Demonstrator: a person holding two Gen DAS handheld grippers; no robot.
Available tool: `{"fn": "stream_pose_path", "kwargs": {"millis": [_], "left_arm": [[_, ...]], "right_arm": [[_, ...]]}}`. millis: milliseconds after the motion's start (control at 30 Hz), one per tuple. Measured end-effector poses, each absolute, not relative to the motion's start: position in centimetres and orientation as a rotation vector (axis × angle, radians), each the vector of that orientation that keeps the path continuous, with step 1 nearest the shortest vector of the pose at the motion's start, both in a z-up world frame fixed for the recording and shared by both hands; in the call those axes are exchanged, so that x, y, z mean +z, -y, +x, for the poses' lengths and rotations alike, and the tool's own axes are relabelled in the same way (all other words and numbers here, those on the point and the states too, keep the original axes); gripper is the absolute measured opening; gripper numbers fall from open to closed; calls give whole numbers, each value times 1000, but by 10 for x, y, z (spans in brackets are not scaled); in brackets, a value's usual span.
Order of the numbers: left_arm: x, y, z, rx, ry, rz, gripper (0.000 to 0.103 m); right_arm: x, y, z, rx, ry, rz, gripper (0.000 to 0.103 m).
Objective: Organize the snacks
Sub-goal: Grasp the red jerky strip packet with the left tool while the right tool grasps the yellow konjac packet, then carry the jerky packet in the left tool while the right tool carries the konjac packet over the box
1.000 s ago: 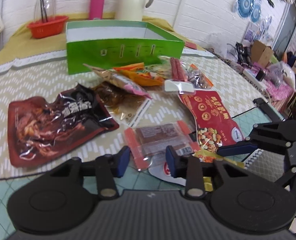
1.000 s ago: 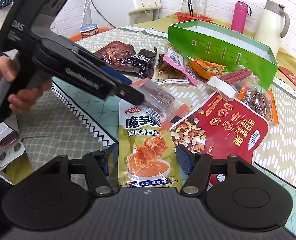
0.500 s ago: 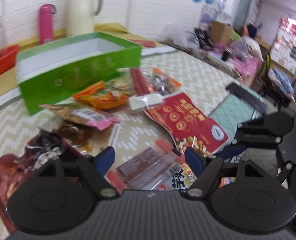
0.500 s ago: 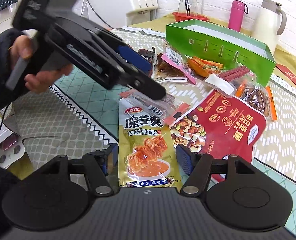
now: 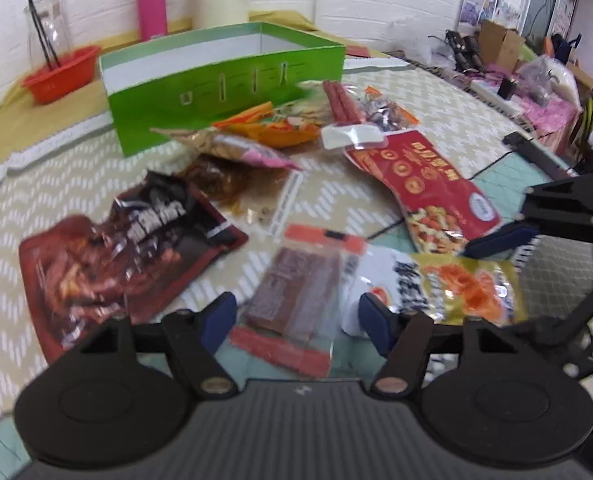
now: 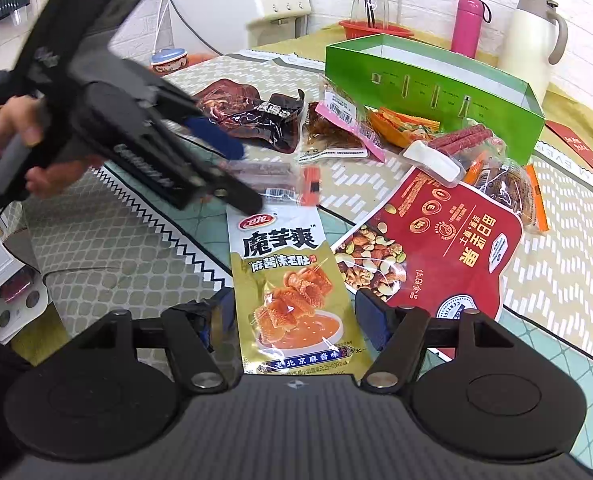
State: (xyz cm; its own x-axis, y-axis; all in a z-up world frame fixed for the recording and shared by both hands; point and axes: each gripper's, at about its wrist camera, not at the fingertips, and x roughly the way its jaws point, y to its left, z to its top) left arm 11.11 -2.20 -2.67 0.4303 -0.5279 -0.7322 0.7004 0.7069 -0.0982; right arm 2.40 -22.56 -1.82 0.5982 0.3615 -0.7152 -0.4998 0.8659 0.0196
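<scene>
A clear packet of brown bars with red ends (image 5: 296, 292) lies on the mat between the fingers of my left gripper (image 5: 296, 324). The jaws are closing, and the pads stand a little off its sides. In the right wrist view a hand holds the left gripper (image 6: 240, 172) over that packet (image 6: 272, 172). My right gripper (image 6: 294, 318) is open astride a yellow konjac packet (image 6: 292, 292) lying flat. The open green box (image 5: 224, 80) stands behind the snack pile.
A red nut bag (image 6: 448, 240), a dark red meat bag (image 5: 116, 256), sausages (image 5: 340, 100) and several small packets lie before the green box (image 6: 436, 80). An orange basket (image 5: 60, 72), a pink flask (image 5: 151, 4) and a cream jug (image 6: 532, 40) stand behind.
My left gripper went from nearly shut on the brown bar packet to wide, swung aside and came back. The packet now lies lengthwise between its fingers. The right gripper has kept still.
</scene>
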Motion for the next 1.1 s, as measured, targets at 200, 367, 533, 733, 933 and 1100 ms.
{"fn": "stream_pose_path", "kwargs": {"millis": [200, 367, 533, 733, 933, 1100], "left_arm": [[-31, 36, 111, -762, -804, 291, 80], [-25, 38, 114, -718, -799, 252, 44], [-21, 23, 110, -670, -818, 142, 39], [0, 11, 98, -663, -754, 78, 37], [32, 8, 94, -634, -659, 39, 37], [66, 12, 108, -596, -573, 18, 37]], "right_arm": [[-17, 221, 30, 528, -798, -213, 103], [-16, 217, 29, 534, -803, -224, 100], [-10, 222, 25, 541, -772, -194, 70], [-2, 225, 21, 533, -737, -164, 67], [21, 234, 20, 495, -651, -144, 68], [50, 246, 37, 442, -549, -112, 69]]}}
